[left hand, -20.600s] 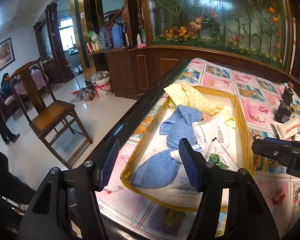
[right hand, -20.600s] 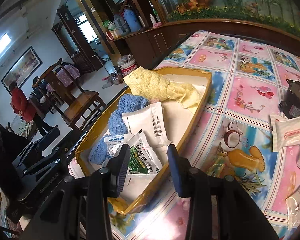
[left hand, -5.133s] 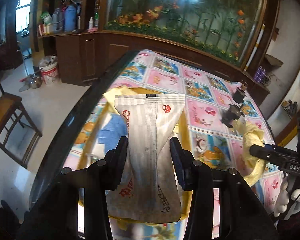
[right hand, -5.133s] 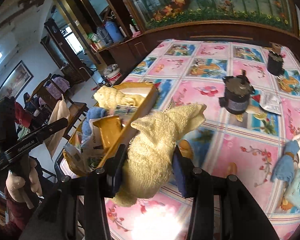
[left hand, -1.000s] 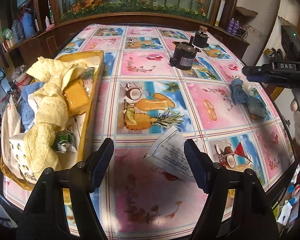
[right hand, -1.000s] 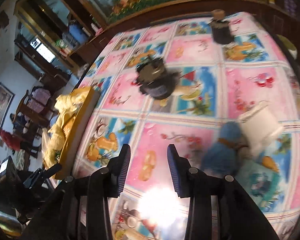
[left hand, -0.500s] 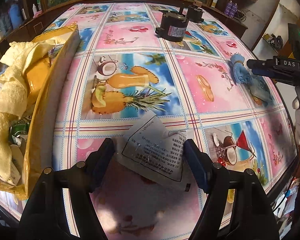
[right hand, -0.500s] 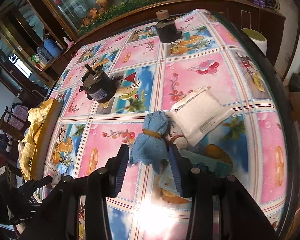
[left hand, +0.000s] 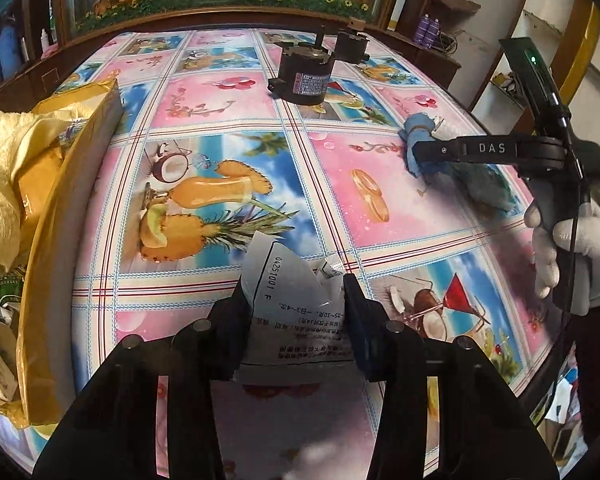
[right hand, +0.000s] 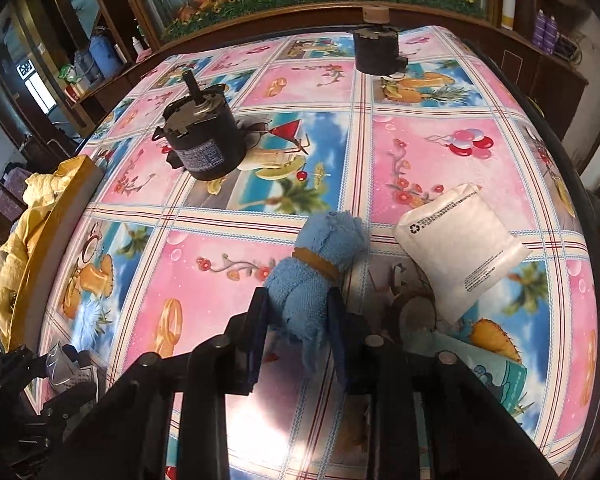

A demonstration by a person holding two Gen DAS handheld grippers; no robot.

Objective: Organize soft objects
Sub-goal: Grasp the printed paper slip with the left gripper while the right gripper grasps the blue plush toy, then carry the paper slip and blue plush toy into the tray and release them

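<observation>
While the left gripper (left hand: 296,304) has just closed on a crumpled white printed sachet (left hand: 296,316), only the right wrist view shows the right gripper (right hand: 298,316) clamped on the rolled blue towel (right hand: 316,276), lengthwise away.

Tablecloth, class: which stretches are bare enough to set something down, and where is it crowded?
Bare: the wide middle of the tablecloth, bordered by the yellow box, the black motor and the blue towel roll. Also the far squares beyond the motor. Crowded: the near right corner, where towel roll, white pouch and teal packet lie together; the box is heaped.
</observation>
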